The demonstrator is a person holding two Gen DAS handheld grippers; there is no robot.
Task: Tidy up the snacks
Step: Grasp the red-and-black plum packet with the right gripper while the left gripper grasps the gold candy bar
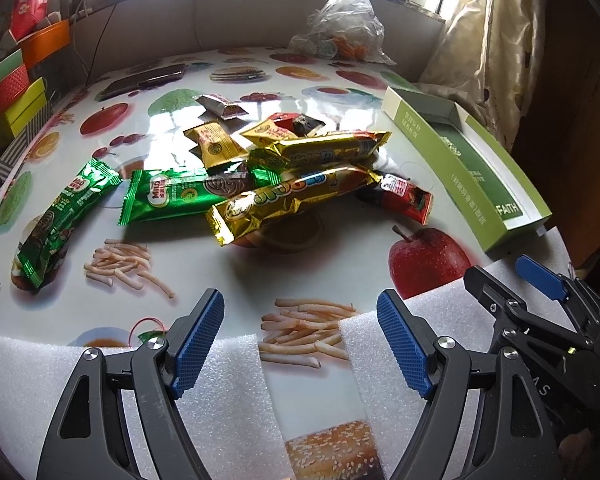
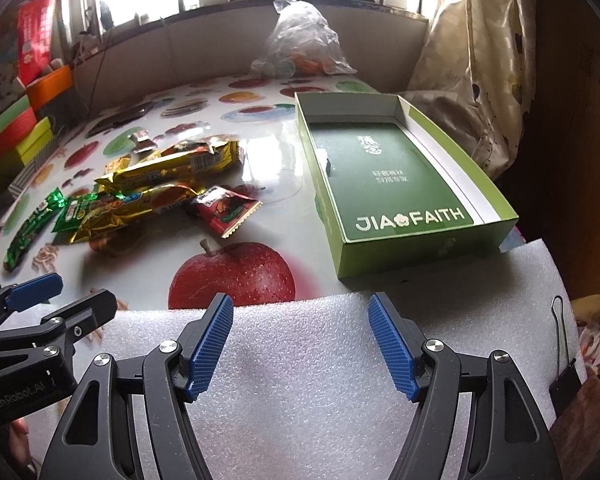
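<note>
A pile of snack packets (image 1: 284, 168) lies mid-table: gold bars (image 1: 296, 200), green Milo bars (image 1: 172, 196) and a red packet (image 1: 408, 200). One Milo bar (image 1: 60, 224) lies apart at the left. The pile also shows in the right wrist view (image 2: 152, 192). An open green box (image 2: 396, 180) stands empty at the right, also seen in the left wrist view (image 1: 468, 176). My left gripper (image 1: 300, 344) is open and empty at the table's near edge, short of the pile. My right gripper (image 2: 300, 344) is open and empty over white foam, short of the box.
White foam sheets (image 2: 308, 368) cover the table's near edge. A clear plastic bag (image 1: 340, 28) sits at the back. A dark phone (image 1: 144, 80) lies back left. Colored boxes (image 1: 12, 92) are stacked at the left. A curtain (image 2: 480, 60) hangs at the right.
</note>
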